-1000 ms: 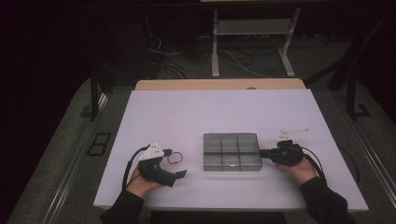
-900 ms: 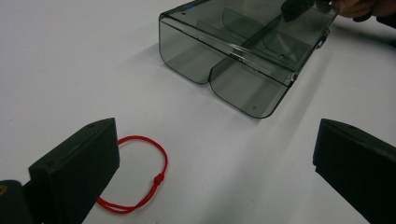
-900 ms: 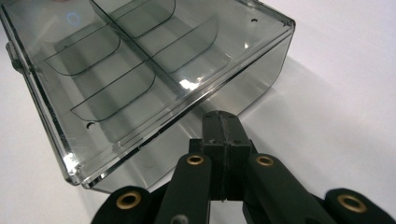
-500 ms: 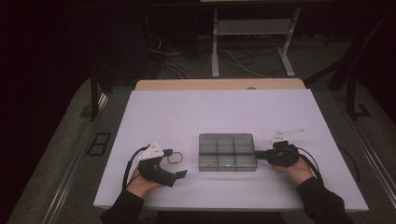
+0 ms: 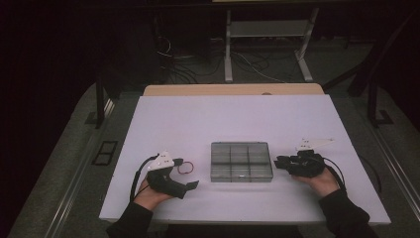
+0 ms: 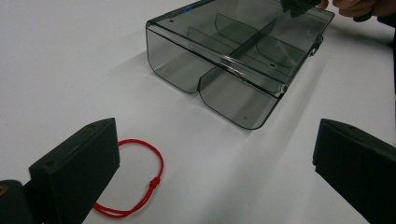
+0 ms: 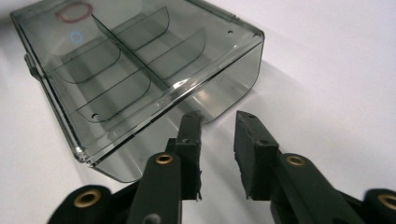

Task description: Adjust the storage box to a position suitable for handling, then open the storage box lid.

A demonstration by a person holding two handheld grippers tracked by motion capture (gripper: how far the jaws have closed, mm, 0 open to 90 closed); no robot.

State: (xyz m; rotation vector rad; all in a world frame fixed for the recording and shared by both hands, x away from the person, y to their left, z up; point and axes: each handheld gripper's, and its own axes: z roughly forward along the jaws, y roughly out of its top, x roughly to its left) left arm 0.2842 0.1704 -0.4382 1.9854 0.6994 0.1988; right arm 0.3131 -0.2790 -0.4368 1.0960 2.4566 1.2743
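Two things lie on the white bench [image 5: 188, 119]: a smoky clear compartment box [image 5: 241, 161] with its lid shut, near the middle of the front half, and a red cord loop [image 5: 185, 168] just left of it, well apart from the box.

The left tongs [image 5: 192, 184] rest low on the bench beside the loop with their jaws spread wide and nothing between them; in the left gripper view the red cord loop [image 6: 140, 179] lies just inside the left jaw, the box [image 6: 236, 63] farther ahead. The right tongs [image 5: 279, 161] sit at the box's right end, jaws parted a little and holding nothing; in the right gripper view the tips of the right tongs [image 7: 218, 122] stand just short of the rounded corner of the box [image 7: 140, 79], not touching it as far as I can tell.

Risks, as I judge them: the box is light and smooth on a slick bench, so a push from one end could send it sliding or turning, perhaps over the cord. The narrow opening of the right tongs looks too small to take the box wall cleanly; closing there could skid off the rounded corner. The thin cord lies flat, so the wide left jaws could scrape past it.

Against the earlier frames, the box has shifted left, towards the cord, and the right tongs, then shut, have just been opening, empty.
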